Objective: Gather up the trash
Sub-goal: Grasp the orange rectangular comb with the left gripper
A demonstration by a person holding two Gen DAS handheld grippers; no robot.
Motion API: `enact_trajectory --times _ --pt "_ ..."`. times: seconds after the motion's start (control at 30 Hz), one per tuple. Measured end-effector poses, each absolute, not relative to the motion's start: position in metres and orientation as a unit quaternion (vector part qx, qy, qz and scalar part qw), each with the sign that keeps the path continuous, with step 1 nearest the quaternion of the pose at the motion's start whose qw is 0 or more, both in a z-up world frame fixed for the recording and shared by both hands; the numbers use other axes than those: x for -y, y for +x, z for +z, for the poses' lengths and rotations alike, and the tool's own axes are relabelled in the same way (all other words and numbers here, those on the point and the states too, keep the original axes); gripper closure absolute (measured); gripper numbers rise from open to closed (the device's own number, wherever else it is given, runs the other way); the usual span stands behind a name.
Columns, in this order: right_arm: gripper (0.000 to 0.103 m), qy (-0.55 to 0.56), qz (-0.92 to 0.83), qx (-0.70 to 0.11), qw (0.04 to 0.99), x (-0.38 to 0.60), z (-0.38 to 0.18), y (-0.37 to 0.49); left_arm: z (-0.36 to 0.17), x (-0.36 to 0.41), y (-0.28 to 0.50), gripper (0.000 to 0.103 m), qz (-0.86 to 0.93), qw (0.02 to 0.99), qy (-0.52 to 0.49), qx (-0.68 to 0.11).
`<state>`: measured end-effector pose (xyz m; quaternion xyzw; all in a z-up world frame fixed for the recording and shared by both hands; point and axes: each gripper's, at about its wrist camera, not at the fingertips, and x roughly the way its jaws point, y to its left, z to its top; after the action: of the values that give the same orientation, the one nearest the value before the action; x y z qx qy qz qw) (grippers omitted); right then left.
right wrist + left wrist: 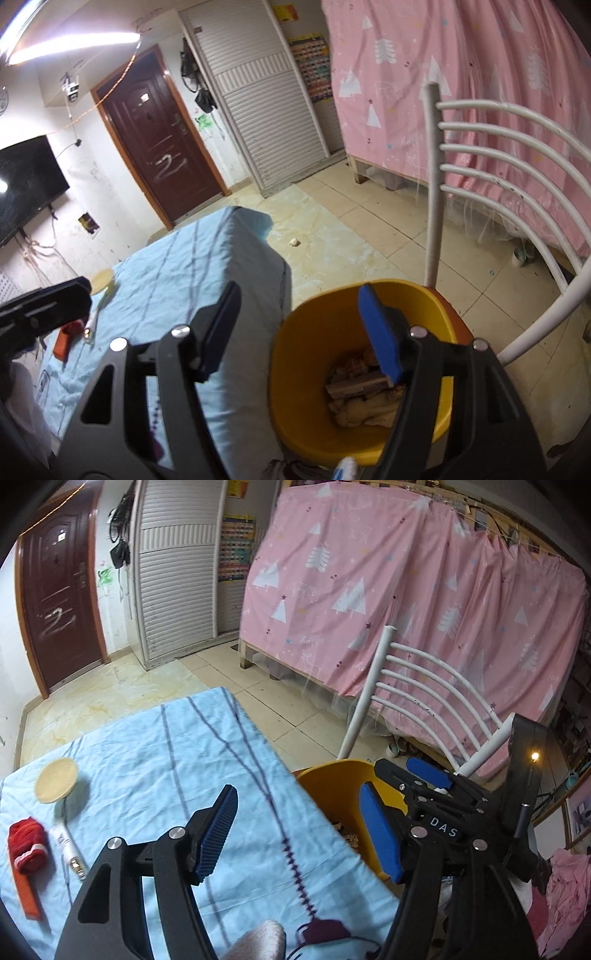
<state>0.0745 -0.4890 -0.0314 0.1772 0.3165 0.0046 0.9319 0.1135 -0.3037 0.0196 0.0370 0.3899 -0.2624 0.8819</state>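
Both the left gripper [299,834] and right gripper [301,328] gape empty, the yellow bin [314,332] already holds scraps, while a red-and-orange item [26,853] and brush [59,794] remain on the blue-clothed table [147,746].

It was a lived-in home bedroom: a bed hidden behind a pink tree-print curtain [388,602], a dark red entry door [162,136], a slatted white wardrobe [258,99], a wall-mounted television [26,184], tiled floor [369,236] and a white chair [517,177].
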Motion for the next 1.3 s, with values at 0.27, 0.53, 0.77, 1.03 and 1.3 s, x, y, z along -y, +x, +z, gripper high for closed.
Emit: enact_trajectory --times 0.27,0.53,0.77,1.03,1.3 --pt "0.039 0.147 0.041 -0.319 0.935 0.443 -0.013 0.087 0.027 0.246 0.108 0.044 -0.223 0.9 0.014 -0.375" --pt "0.039 0.107 0.092 -0.332 0.933 0.378 -0.007 0.104 0.027 0.173 0.107 0.044 -0.168 0.913 -0.018 -0.37" --pt "0.039 0.073 0.126 -0.346 0.927 0.321 -0.002 0.118 0.026 0.115 0.109 0.044 -0.134 0.919 -0.051 -0.366" --pt "0.032 0.038 0.159 -0.361 0.918 0.268 -0.004 0.126 0.01 0.059 0.111 0.044 -0.073 0.923 -0.059 -0.374" --pt "0.032 0.012 0.183 -0.378 0.907 0.229 -0.014 0.133 -0.023 0.008 0.121 0.044 -0.005 0.911 -0.059 -0.409"
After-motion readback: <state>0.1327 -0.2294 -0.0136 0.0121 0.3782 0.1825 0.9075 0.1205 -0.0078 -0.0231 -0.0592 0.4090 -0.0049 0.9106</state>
